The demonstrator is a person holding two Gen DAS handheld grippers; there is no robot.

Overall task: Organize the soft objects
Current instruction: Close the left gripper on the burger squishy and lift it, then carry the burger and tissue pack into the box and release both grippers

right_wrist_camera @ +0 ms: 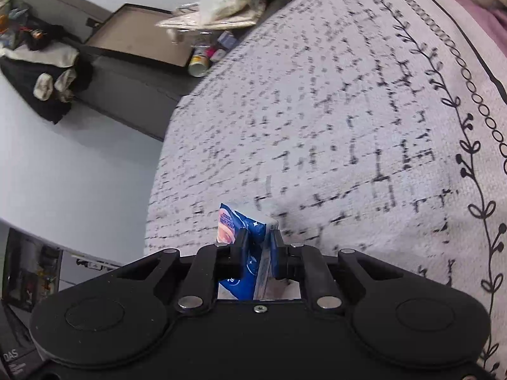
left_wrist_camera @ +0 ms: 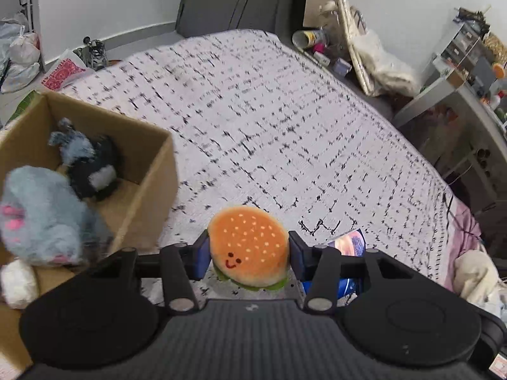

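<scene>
Burger plush [left_wrist_camera: 249, 246] sits squeezed between my left tongs [left_wrist_camera: 249, 255], raised over the bed [left_wrist_camera: 285, 133] just right of the cardboard box [left_wrist_camera: 158, 171]. My right tongs [right_wrist_camera: 258, 250] are clamped on a blue tissue pack [right_wrist_camera: 250, 231]. I'd swing left over the box rim, clear the grey plush [left_wrist_camera: 41, 215] and dark plush [left_wrist_camera: 92, 171] inside, then release low.

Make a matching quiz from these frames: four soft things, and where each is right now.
Things:
1. burger toy
2. blue packet
3. black and white plush
4. white plush ball

Places:
A. far end of the cardboard box
B. in the right hand-held gripper
C. near end of the box
D. in the left hand-held gripper

Pairs: 1-D, 2-B, 3-A, 4-C
</scene>
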